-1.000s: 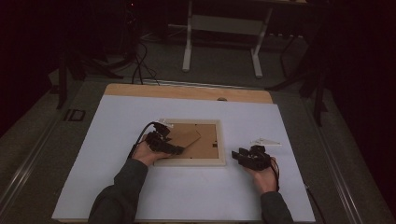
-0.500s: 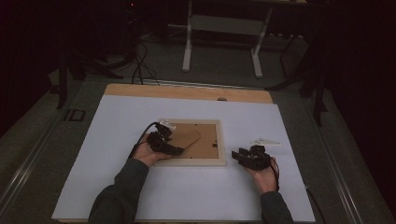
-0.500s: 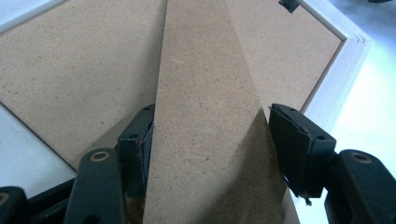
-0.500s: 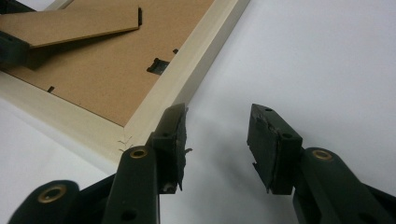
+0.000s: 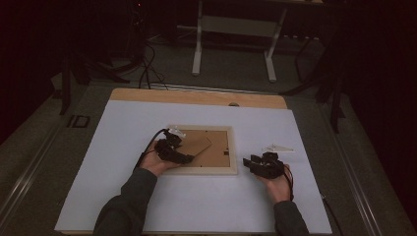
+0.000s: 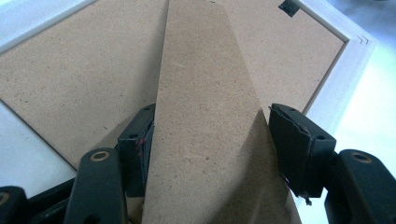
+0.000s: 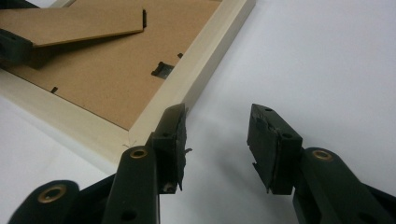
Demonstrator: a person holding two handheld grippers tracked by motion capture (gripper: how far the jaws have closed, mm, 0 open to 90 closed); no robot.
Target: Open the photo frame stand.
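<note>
One pale wooden picture frame (image 5: 202, 170) lay face down mid-table on the white sheet (image 5: 123, 123), its brown fibreboard stand flap (image 6: 201, 116) raised between the left gripper (image 6: 210, 135)'s spread jaws, seemingly not yet pinched. The right gripper (image 7: 217, 140) rested beside the frame's corner, jaws apart and empty. Whatever the job was, it looked barely begun.

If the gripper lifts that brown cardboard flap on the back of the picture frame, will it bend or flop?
The flap looks like thin pressed board with straight edges, so it probably stays fairly stiff, not floppy. It seems light. In the right gripper view it slants up off the frame's backing, so it likely swings at its attached end. The left gripper straddles it; forcing it might snap it.
</note>
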